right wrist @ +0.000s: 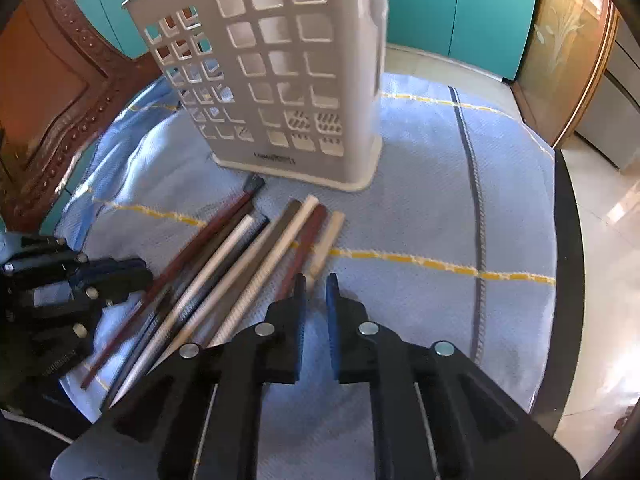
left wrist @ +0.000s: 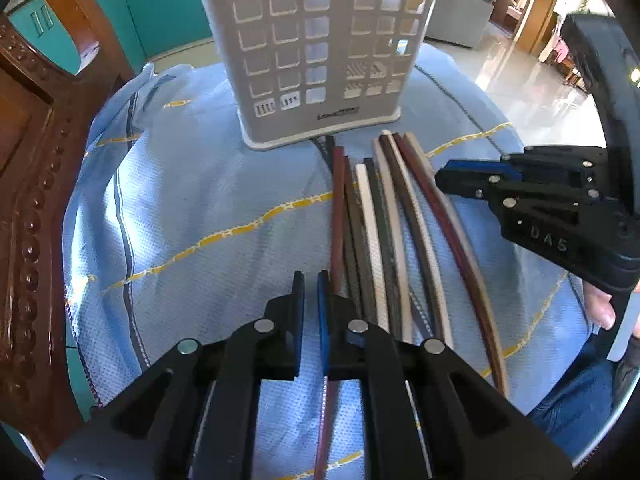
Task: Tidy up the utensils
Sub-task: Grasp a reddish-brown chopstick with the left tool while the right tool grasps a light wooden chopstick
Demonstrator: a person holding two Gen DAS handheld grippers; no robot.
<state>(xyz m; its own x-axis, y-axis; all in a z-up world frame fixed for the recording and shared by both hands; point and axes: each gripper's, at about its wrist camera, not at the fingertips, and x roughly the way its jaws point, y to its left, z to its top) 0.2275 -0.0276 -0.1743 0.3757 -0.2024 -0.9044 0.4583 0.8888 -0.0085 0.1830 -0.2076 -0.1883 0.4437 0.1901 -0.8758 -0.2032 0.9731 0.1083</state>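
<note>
Chopsticks (left wrist: 384,232) lie flat in a loose bunch on the blue cloth (left wrist: 192,200), long axes running toward the white holder (left wrist: 320,48), thick ends nearest its base, just short of touching. Holder stands upright. Left gripper (left wrist: 311,292) sits beside the bunch on the side away from the right gripper (right wrist: 316,292), jaws slightly parted, pinching nothing. Right gripper's jaws likewise a narrow gap apart, empty, chopsticks just beside them.

The utensil holder (left wrist: 320,52) was matt grey plastic; the tablecloth (left wrist: 208,200) a woven, textured blue cloth; the chopsticks (left wrist: 384,232) looked smooth and dull; the chair (left wrist: 28,168) was glossy carved wood.
</note>
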